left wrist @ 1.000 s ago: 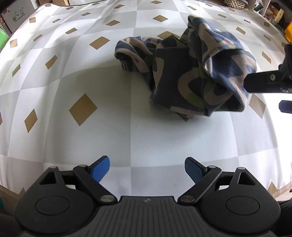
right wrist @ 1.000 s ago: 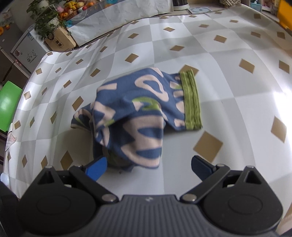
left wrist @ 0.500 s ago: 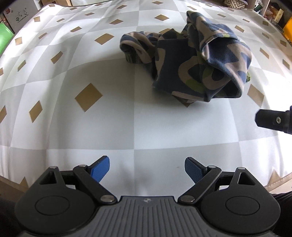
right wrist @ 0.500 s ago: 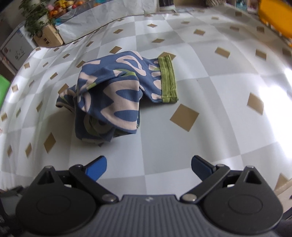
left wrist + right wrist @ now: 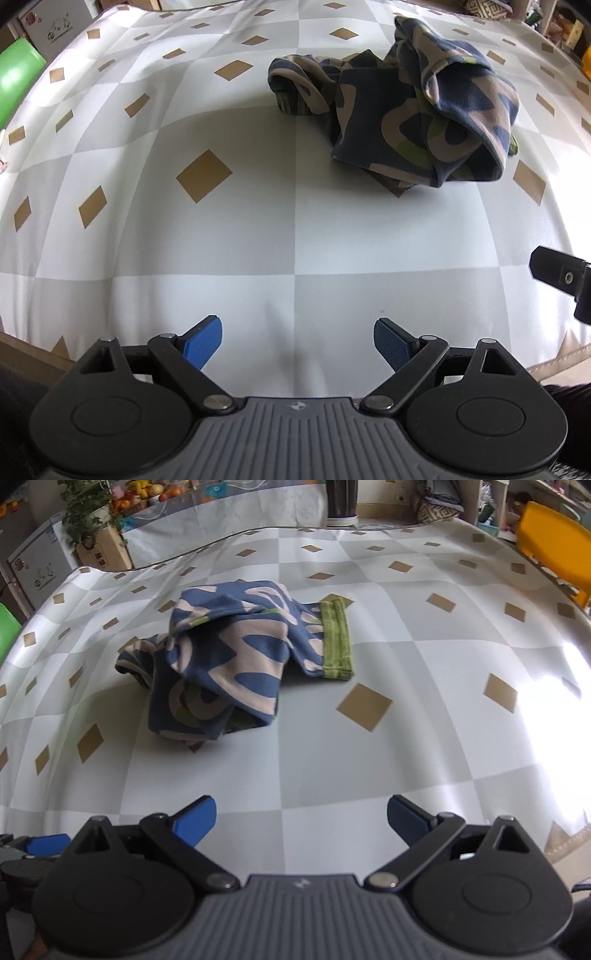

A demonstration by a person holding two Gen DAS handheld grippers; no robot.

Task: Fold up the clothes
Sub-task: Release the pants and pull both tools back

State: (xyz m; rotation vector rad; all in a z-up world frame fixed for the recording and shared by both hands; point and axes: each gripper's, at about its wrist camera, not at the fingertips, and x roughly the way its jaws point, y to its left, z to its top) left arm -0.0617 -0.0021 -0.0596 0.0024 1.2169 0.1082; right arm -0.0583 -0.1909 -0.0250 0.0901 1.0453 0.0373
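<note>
Crumpled in a loose heap toward the far middle of the bench (image 5: pixel 424 716): one patterned garment (image 5: pixel 229 657), blue and cream, its green cuff (image 5: pixel 336 638) spread flat on the side toward the right edge. Bunched and doubled over itself, so no clean edge offered yet for a fold.

Left tool (image 5: pixel 295 341) hanging wide, nothing between the blue pads, well short of the garment (image 5: pixel 417 114) near the bench's near edge. Right tool (image 5: pixel 301 814) likewise wide and empty, also over bare bench at the near edge.

Probably poised this way for picking corners: likely needs spreading flat before any folding. Cuff looks the easiest hold.
</note>
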